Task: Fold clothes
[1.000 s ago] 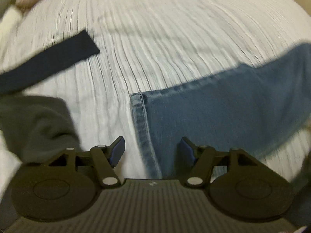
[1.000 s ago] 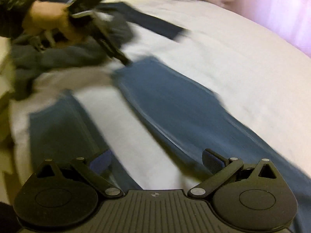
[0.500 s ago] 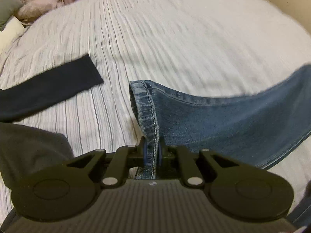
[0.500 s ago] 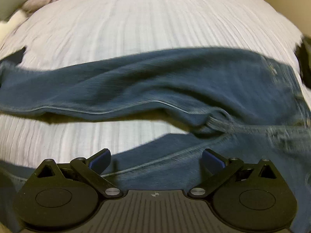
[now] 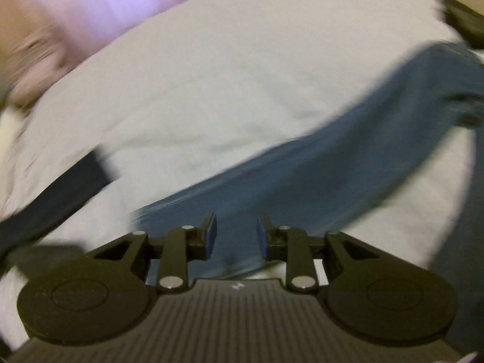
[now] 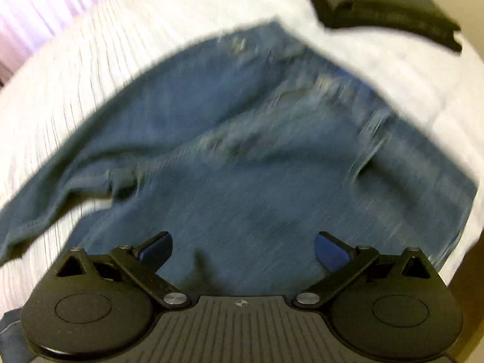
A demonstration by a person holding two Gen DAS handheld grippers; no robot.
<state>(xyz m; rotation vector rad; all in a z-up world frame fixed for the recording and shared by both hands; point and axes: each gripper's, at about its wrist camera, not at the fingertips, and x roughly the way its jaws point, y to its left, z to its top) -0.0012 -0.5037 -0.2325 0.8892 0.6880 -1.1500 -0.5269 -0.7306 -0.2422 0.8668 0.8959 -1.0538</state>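
Note:
A pair of blue jeans (image 6: 257, 157) lies spread on the white striped bedcover (image 6: 60, 96). In the right wrist view its upper part with waistband and pockets fills the middle; my right gripper (image 6: 243, 249) stands wide open just above the denim. One jeans leg (image 5: 332, 169) runs diagonally from lower centre to upper right in the left wrist view. My left gripper (image 5: 236, 236) is open over the leg's near end, the blue pads apart and nothing pinched between them. Both views are blurred by motion.
A folded dark garment (image 6: 384, 3) lies at the far right of the bed. A dark navy sleeve (image 5: 57, 193) stretches across the cover on the left, with a grey garment (image 5: 39, 257) beside it. Pillows (image 5: 33, 60) sit at the far left by a pale curtain.
My left gripper, shut on the jeans leg hem half a second ago, has opened and let it go. The right gripper has swung over the jeans' upper part and stays open.

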